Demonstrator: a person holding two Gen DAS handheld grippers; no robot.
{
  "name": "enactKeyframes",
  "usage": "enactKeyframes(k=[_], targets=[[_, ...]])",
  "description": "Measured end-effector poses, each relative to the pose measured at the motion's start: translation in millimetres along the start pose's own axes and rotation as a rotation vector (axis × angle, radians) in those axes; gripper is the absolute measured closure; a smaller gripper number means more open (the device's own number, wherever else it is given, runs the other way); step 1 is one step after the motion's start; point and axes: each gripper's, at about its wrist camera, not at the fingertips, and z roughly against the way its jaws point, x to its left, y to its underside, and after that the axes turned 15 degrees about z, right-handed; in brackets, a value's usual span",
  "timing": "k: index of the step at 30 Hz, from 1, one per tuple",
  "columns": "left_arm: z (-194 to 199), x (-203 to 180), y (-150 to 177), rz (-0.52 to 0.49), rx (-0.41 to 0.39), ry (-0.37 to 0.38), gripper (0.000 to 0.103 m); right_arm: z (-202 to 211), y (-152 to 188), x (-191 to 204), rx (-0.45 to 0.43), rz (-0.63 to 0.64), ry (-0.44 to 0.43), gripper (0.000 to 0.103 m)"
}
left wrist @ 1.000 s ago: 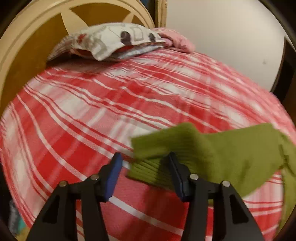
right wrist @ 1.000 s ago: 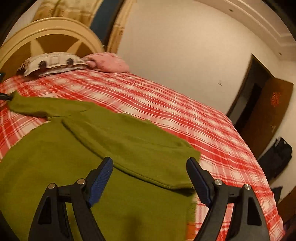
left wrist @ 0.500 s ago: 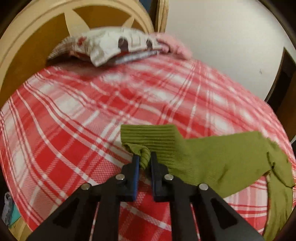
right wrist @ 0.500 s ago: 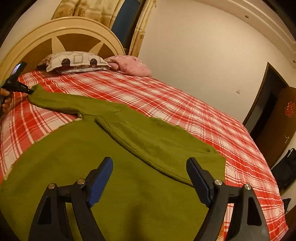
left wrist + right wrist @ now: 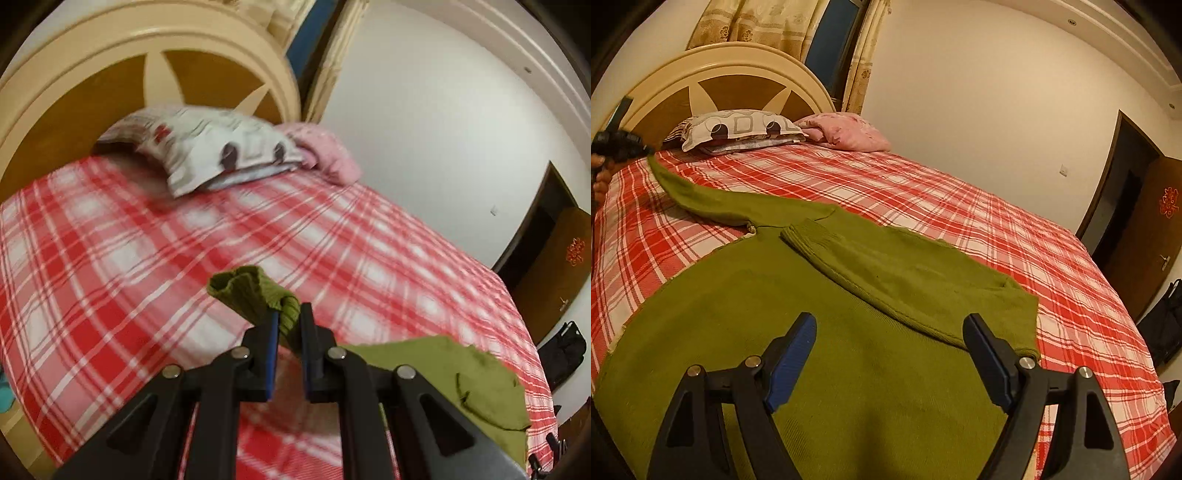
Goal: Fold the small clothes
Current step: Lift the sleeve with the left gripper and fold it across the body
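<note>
Over the bed [image 5: 960, 206], my left claw [image 5: 287, 321] pinches the sweater [image 5: 820, 332] cuff [image 5: 255, 291], lifted; my right claw [image 5: 890, 354] hovers wide open, empty, above the body. 1 sleeve lies folded across. Next: carry this one across too.

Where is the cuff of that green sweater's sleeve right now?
In the left wrist view the cuff is pinched in the left gripper, lifted above the red plaid bedspread, with the patterned pillow beyond.
</note>
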Motion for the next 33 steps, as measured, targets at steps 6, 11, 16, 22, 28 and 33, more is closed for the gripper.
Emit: enactKeyframes(k=[6, 11, 16, 22, 28, 33], targets=[[2.4, -57.8, -0.1, -0.066, -0.012, 0.076, 0.092, 10.3, 9.1, -8.9, -0.009, -0.031, 0.004, 0.021], [0.5, -96.9, 8.7, -0.132, -0.015, 0.107, 0.092, 12.4, 21.5, -20.5, 0.007, -0.07, 0.006, 0.021], [-4.3, -118.1, 15.6, -0.149, 0.001, 0.13, 0.092, 13.2, 32.6, -30.7, 0.015, -0.121, 0.003, 0.021], [-10.2, -151.1, 32.2, -0.187, 0.04, 0.178, 0.092, 12.0, 43.2, -38.4, 0.032, -0.155, -0.008, 0.021], [-8.8, -195.1, 51.3, -0.231, 0.073, 0.247, 0.092, 10.5, 52.2, -45.7, 0.046, -0.191, 0.002, 0.021], [-7.3, -241.2, 67.3, -0.272, 0.102, 0.315, 0.092, 10.9, 60.0, -48.6, 0.049, -0.198, 0.002, 0.021]])
